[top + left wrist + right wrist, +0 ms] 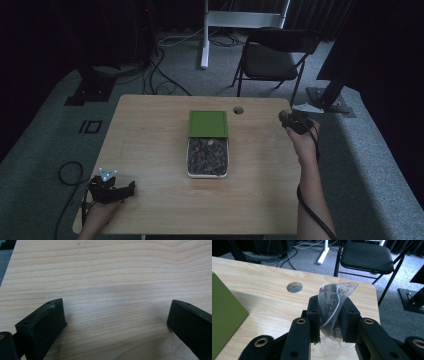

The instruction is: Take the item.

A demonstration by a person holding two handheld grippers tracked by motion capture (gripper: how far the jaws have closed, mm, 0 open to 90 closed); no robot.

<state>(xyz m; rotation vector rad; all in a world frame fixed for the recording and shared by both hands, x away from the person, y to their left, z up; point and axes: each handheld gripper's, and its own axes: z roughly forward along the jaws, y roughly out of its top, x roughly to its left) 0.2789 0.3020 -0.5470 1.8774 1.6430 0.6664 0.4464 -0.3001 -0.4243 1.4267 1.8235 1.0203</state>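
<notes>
A white box (207, 173) full of small dark packets sits mid-table, with its green lid (208, 123) lying at its far end; a corner of the lid (224, 312) appears in the right gripper view. My right gripper (331, 315) is shut on a clear tea bag (332, 307) with dark leaves and a white string, held above a clear cup rim (337, 346). In the high view the right gripper (295, 121) hovers near the table's far right edge. My left gripper (112, 190) rests low at the front left corner, open, its fingers (42, 327) wide apart over bare wood.
A round cable hole (238, 109) is in the table's far side. A black folding chair (277, 57) stands beyond the table. Cables (160, 75) lie on the grey carpet, and a white stand leg (204, 35) rises behind.
</notes>
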